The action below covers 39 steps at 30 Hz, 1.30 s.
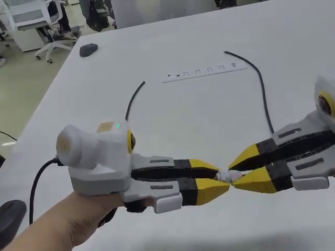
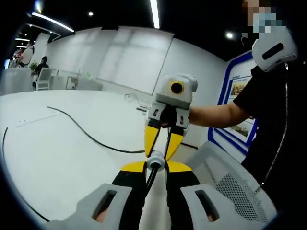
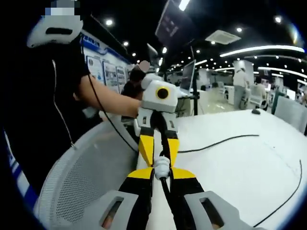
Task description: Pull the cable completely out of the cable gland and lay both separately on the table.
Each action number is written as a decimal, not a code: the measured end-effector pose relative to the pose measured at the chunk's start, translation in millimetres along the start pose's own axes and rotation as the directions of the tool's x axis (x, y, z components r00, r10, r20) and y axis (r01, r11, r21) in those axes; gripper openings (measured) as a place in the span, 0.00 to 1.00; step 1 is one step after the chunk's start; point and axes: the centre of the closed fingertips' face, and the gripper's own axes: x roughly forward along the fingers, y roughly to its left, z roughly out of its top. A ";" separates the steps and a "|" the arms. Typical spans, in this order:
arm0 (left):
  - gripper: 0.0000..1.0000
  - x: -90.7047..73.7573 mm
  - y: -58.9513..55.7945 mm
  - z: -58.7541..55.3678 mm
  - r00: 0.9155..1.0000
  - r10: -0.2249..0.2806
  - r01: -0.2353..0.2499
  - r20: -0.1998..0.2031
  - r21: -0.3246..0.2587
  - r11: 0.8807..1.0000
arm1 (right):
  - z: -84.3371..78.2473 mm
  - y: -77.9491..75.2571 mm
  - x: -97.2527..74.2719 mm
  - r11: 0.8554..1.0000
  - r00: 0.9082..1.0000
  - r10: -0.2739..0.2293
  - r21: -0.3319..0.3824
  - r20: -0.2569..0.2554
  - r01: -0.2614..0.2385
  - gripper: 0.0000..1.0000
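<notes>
my left tongs (image 1: 224,181) and right tongs (image 1: 236,178) both clamp the cable gland (image 1: 229,175), tip to tip above the surface (image 1: 183,115), cable (image 3: 166,187) threaded through. i judge the gland may slip free, both sharing one tiny purchase.

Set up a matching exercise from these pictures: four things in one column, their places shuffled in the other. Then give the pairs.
Things
1. cable gland
2. power strip
3. mouse
4. office chair

Places
A. on the floor, past the table's left edge
B. where the left gripper and right gripper meet
C. flat on the table, beyond both grippers
D. on the table, by its far left edge

Pairs: 1-B, 2-C, 3-D, 4-A
</notes>
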 end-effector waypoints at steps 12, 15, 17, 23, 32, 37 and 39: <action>0.15 0.4 4.8 -4.0 1.000 0.021 -0.021 -0.007 0.021 1.000 | -17.4 -4.5 -2.1 0.999 0.995 -0.045 -0.026 -0.089 0.043 0.03; 0.15 1.2 5.3 -5.8 1.000 0.024 -0.024 -0.015 0.032 0.999 | -20.3 -5.4 -1.4 0.999 0.993 -0.049 -0.021 -0.109 0.047 0.02; 0.15 1.1 5.7 -6.0 1.000 0.026 -0.025 -0.017 0.040 0.999 | -24.3 -6.9 -1.5 0.998 0.991 -0.059 -0.003 -0.124 0.059 0.00; 0.14 1.6 11.4 -11.5 0.997 0.062 -0.059 -0.040 0.073 0.996 | -39.8 -10.5 -11.4 0.995 0.977 -0.096 -0.015 -0.192 0.095 0.00; 0.14 -21.9 29.2 -13.8 0.991 0.131 -0.129 -0.018 0.062 0.990 | -93.7 -35.9 -75.8 0.957 0.914 -0.250 0.062 -0.320 0.283 0.00; 0.14 -33.6 38.7 -16.4 0.986 0.164 -0.162 -0.024 0.055 0.985 | -134.1 -43.7 -117.5 0.918 0.877 -0.299 0.139 -0.376 0.373 0.00; 0.14 -35.3 39.2 -16.3 0.986 0.166 -0.165 -0.022 0.053 0.985 | -158.0 -48.5 -137.4 0.892 0.820 -0.327 0.134 -0.470 0.432 0.00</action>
